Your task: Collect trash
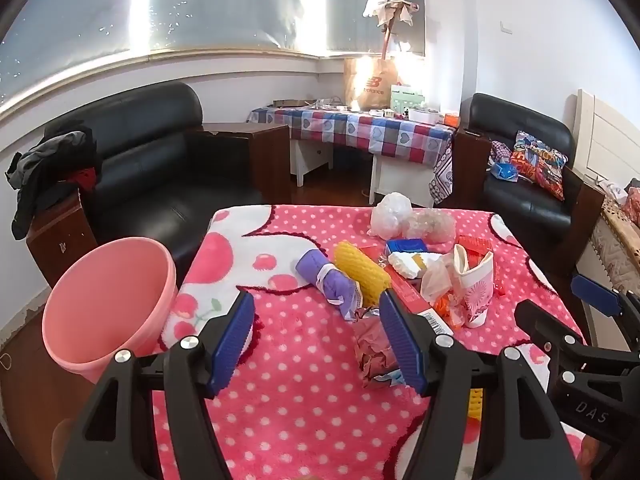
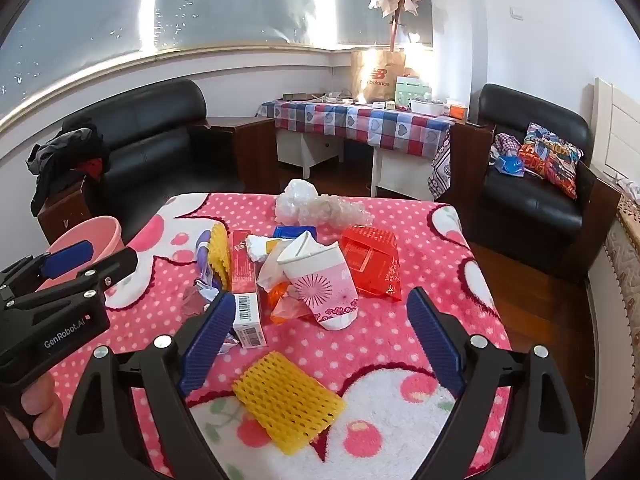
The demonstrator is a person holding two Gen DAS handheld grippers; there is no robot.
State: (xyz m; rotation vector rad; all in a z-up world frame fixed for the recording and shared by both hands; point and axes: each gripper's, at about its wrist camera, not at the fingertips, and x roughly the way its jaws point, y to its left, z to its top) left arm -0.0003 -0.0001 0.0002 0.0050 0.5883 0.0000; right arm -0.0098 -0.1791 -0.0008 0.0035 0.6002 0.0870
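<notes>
A heap of trash lies on the pink dotted blanket (image 1: 296, 384): a crumpled reddish wrapper (image 1: 372, 350), a purple wrapper (image 1: 324, 284), a yellow foam net (image 1: 360, 276), a long red box (image 2: 245, 280), a squashed paper cup (image 2: 324, 284), a red plastic pack (image 2: 372, 262) and a white plastic bag (image 2: 296, 196). My left gripper (image 1: 320, 340) is open, and the reddish wrapper lies just inside its right finger, untouched. My right gripper (image 2: 322, 340) is wide open above a second yellow foam net (image 2: 286, 400). Neither gripper holds anything.
A pink bin (image 1: 108, 304) stands off the table's left edge, beside the left gripper (image 2: 92, 262). A hand (image 2: 40, 412) holds that gripper. Black sofas stand left and right; a checked-cloth table (image 1: 360, 128) stands behind. Wooden floor shows past the right edge.
</notes>
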